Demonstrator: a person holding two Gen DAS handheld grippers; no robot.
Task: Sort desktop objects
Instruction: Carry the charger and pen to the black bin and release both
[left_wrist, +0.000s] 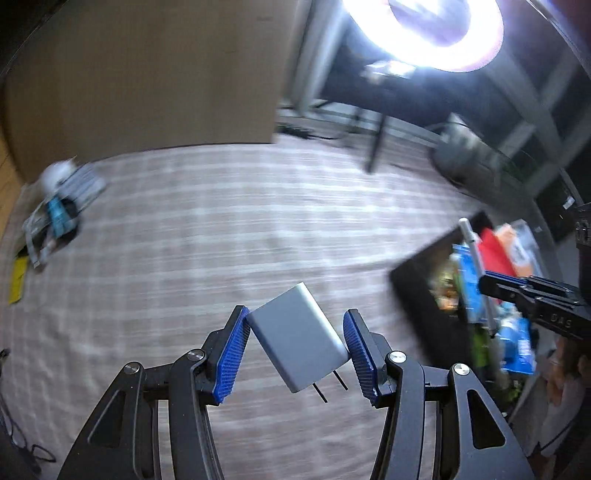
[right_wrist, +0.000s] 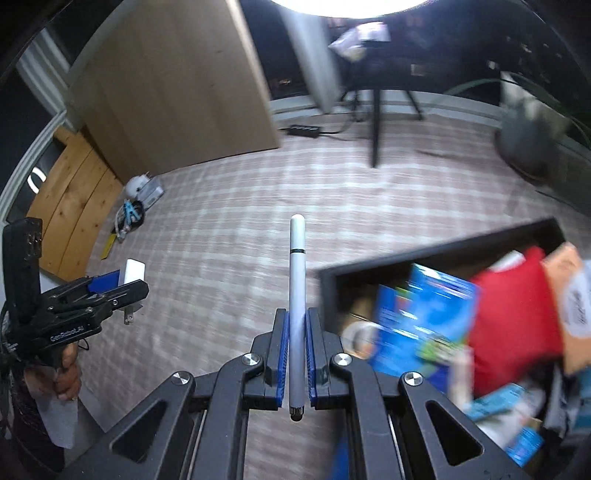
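**Blue pads, two loads, one bin ahead**

Blue ribbed pads on our left claw (left_wrist: 295, 347) clamp a grey charger (left_wrist: 298, 336) corner to corner, so the block sits skewed, its two prongs pointing back toward the camera. Our right claw (right_wrist: 296, 354) is nearly closed on a slim white pen (right_wrist: 297, 295), held low on the barrel, with the capped end standing far out ahead.

Both loads hang above the checked cloth on the tabletop (right_wrist: 229, 229). The black bin (right_wrist: 424, 254) lies just right of the pen and further right of the charger; it is already packed with glossy blue packets and a soft red pouch.

To finish well, we judge the charger needs care: smooth rounded edges caught on a diagonal could twist free, so keep the squeeze steady and lower it before letting go. The pen should go in tip first, clear of the bin's near wall.
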